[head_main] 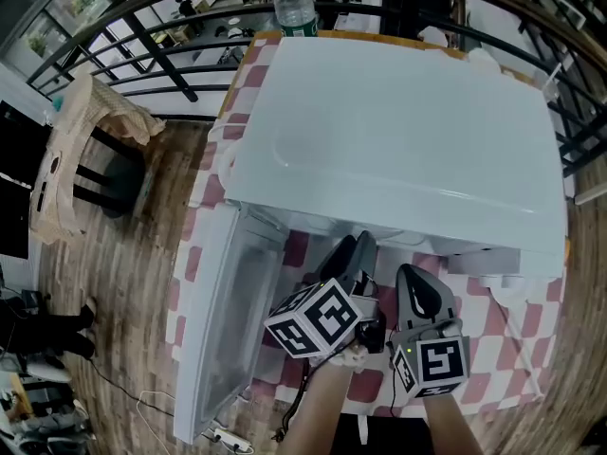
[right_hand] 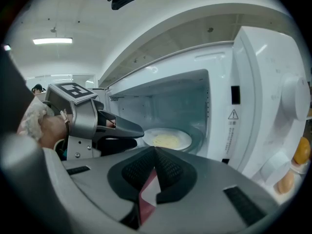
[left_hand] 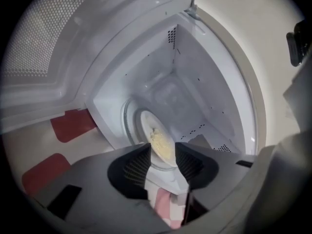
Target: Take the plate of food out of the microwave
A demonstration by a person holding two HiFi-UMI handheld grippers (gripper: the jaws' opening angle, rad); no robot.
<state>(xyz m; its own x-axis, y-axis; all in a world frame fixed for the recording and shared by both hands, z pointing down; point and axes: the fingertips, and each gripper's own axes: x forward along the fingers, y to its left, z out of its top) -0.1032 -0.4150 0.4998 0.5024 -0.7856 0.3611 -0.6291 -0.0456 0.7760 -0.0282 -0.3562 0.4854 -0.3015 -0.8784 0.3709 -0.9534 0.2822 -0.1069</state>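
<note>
The white microwave (head_main: 398,140) stands on a table with its door (head_main: 228,320) swung open to the left. Inside, on the turntable, rests a white plate (right_hand: 168,139) with yellow food. My left gripper (head_main: 358,245) reaches into the opening, jaws open, with its fingertips (right_hand: 139,129) close to the plate's left rim. In the left gripper view, which is rolled, the plate (left_hand: 157,130) shows through the gap between the jaws of the left gripper (left_hand: 163,152). My right gripper (head_main: 410,278) waits just outside the opening, shut on nothing (right_hand: 155,152).
A red-and-white checked cloth (head_main: 493,339) covers the table. A plastic bottle (head_main: 294,3) stands behind the microwave. A chair draped with fabric (head_main: 85,131) is at the left on the wooden floor. The microwave's control panel with a knob (right_hand: 292,94) is to the right of the cavity.
</note>
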